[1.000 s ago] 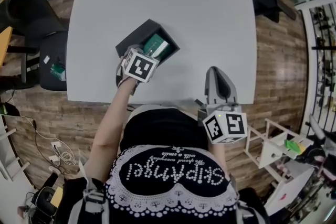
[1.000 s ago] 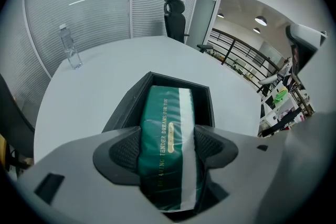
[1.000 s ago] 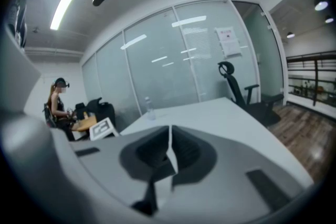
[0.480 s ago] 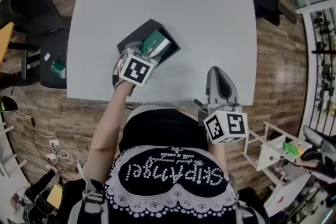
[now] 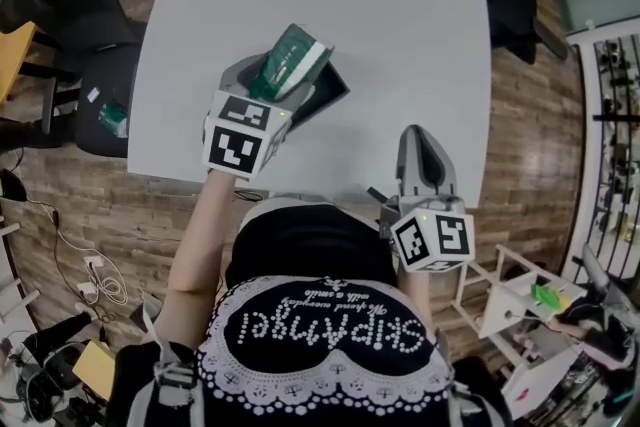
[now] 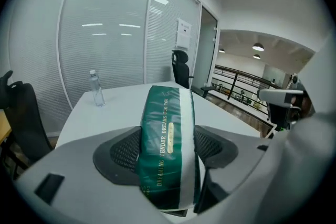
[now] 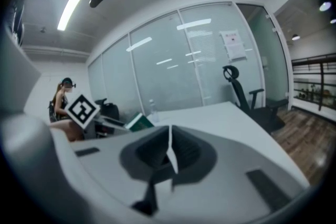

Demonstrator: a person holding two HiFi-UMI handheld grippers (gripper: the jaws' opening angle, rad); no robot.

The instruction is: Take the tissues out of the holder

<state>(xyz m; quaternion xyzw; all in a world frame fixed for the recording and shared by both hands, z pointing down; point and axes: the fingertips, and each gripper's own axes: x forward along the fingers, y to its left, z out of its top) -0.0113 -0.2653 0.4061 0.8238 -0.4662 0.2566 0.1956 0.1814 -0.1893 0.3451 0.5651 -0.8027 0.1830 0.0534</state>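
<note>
Head view first: left claw [image 5: 272, 87] is up over the worktop [image 5: 400, 5] with the green tissue pack [image 5: 292, 60] clamped in it, tilted, right above the black holder [image 5: 333, 93]. Left gripper view confirms it, both jaws pressed on the pack's [image 6: 165, 134] broad sides, squeezing it a touch. Whether the pack's lower end is clear of the holder's rim I can't tell; the claw hides it. Right claw [image 5: 414, 137] sits idle at the near edge of the worktop, well apart, jaws closed on nothing [image 7: 169, 150].

To do this well, I'd say: draw the pack straight up until it's free, grip firm but not crushing, then carry it sideways to bare worktop. If the holder snags and rises too, the right claw could pin it down.
</note>
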